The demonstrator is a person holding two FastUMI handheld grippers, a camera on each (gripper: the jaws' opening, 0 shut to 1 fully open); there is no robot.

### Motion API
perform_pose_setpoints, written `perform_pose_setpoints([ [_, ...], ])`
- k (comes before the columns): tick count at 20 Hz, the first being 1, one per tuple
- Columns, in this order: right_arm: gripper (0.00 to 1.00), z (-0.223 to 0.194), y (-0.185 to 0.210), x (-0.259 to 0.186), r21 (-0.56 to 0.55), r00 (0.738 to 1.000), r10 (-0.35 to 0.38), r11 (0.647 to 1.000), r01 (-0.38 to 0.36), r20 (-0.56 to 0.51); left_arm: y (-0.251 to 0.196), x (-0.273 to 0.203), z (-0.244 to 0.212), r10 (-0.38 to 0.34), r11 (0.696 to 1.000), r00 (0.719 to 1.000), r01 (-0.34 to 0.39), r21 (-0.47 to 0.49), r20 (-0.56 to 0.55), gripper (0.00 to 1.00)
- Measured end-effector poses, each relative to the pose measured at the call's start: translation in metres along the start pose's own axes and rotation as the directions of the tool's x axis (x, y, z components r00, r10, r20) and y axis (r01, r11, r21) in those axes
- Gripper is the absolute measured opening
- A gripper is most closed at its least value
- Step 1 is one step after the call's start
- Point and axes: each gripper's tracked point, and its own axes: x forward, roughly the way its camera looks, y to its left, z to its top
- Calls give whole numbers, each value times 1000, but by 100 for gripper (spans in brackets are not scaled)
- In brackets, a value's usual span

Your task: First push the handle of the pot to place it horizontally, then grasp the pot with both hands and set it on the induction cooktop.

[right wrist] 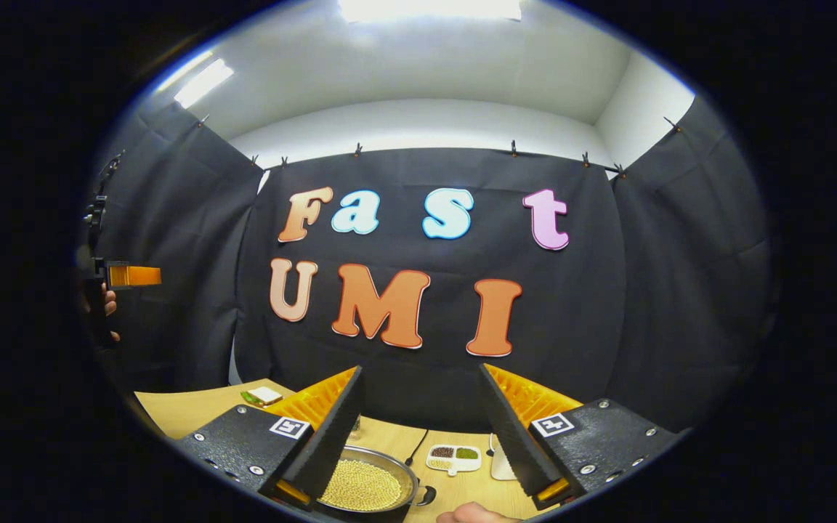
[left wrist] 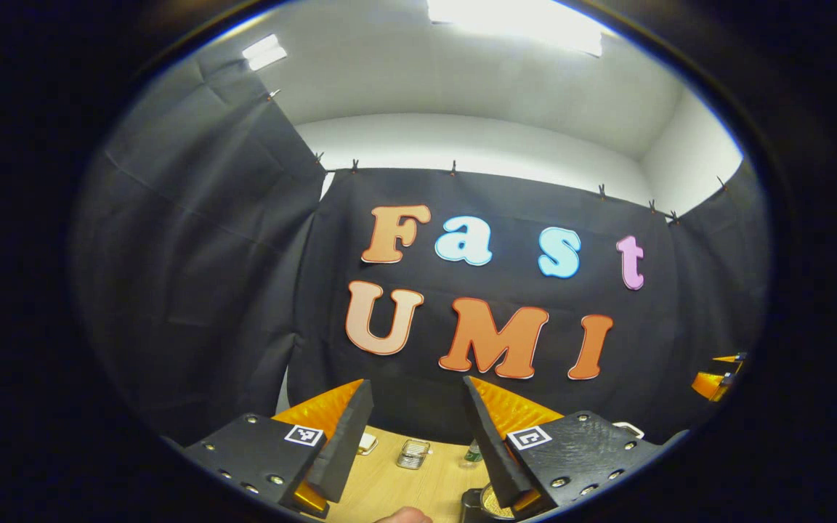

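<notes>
- Low in the right gripper view, the pot [right wrist: 369,485] sits on the wooden table [right wrist: 186,408], full of pale grains, just past the right gripper [right wrist: 418,428].
- Right gripper's jaws stand wide apart, holding nothing, raised above the table.
- Beyond the pot lies a small white tray [right wrist: 453,457] with dark and green fillings.
- Left gripper [left wrist: 415,436] is likewise spread apart and empty, raised over the table [left wrist: 389,487].
- Between its fingers, a small metal basket [left wrist: 413,454] rests on the table; the pot's edge [left wrist: 495,503] peeks by the right finger.
</notes>
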Motion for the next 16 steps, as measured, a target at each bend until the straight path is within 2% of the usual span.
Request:
perform_pose_setpoints([
  [3, 95, 17, 2, 1, -8, 999, -1, 1000, 1, 39, 24, -1, 10, 38, 999, 999, -38, -15, 21, 74],
  [4, 95, 21, 4, 0, -7, 999, -3, 1000, 4, 48, 28, -1, 14, 51, 999, 998, -51, -12, 32, 77],
  [7, 97, 34, 8, 1, 7, 997, 3, 1000, -3, 83, 33, -2, 18, 59, 998, 997, -59, -2, 55, 74],
  [15, 95, 34, 6, 0, 1, 993, 11, 1000, -11, 121, 9, 7, -4, -25, 1000, 999, 25, 1, 38, 77],
  [16, 95, 32, 6, 0, -1, 993, 14, 1000, -14, 117, 6, 8, -9, -30, 999, 999, 30, 12, 33, 74],
])
